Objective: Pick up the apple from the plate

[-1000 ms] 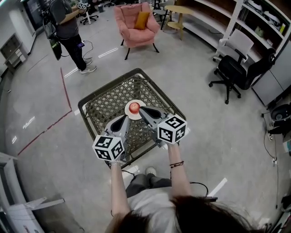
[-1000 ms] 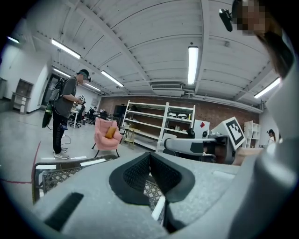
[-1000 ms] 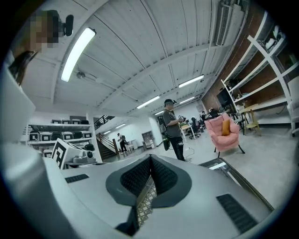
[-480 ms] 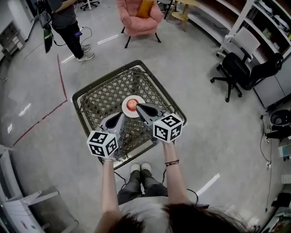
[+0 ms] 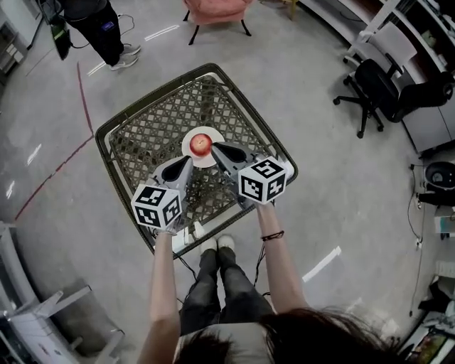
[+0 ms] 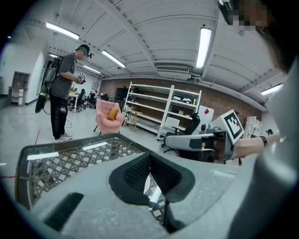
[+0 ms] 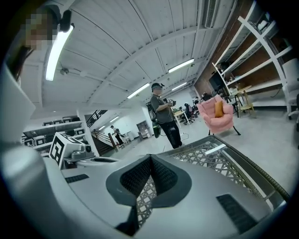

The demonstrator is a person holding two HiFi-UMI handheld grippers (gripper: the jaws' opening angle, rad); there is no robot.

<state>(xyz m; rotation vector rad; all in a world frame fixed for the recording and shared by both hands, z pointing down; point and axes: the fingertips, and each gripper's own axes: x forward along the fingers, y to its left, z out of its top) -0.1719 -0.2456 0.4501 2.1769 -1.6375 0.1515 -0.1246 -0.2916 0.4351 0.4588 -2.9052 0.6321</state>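
A red apple lies on a small white plate in the middle of a square metal lattice table. In the head view my right gripper points at the plate's right edge, its tip just beside the apple. My left gripper reaches to the plate's near left edge, a little short of the apple. Both are shut with nothing between the pads. The left gripper view shows my left gripper with pads together over the lattice. My right gripper is the same in its own view. Neither gripper view shows the apple.
A person stands beyond the table's far left corner, also seen as a person in the left gripper view. A pink armchair sits beyond the table, a black office chair and shelves to the right.
Both grippers have sunk toward the table top with jaws still shut. Their tips stay beside the plate. The head view has tilted further down.
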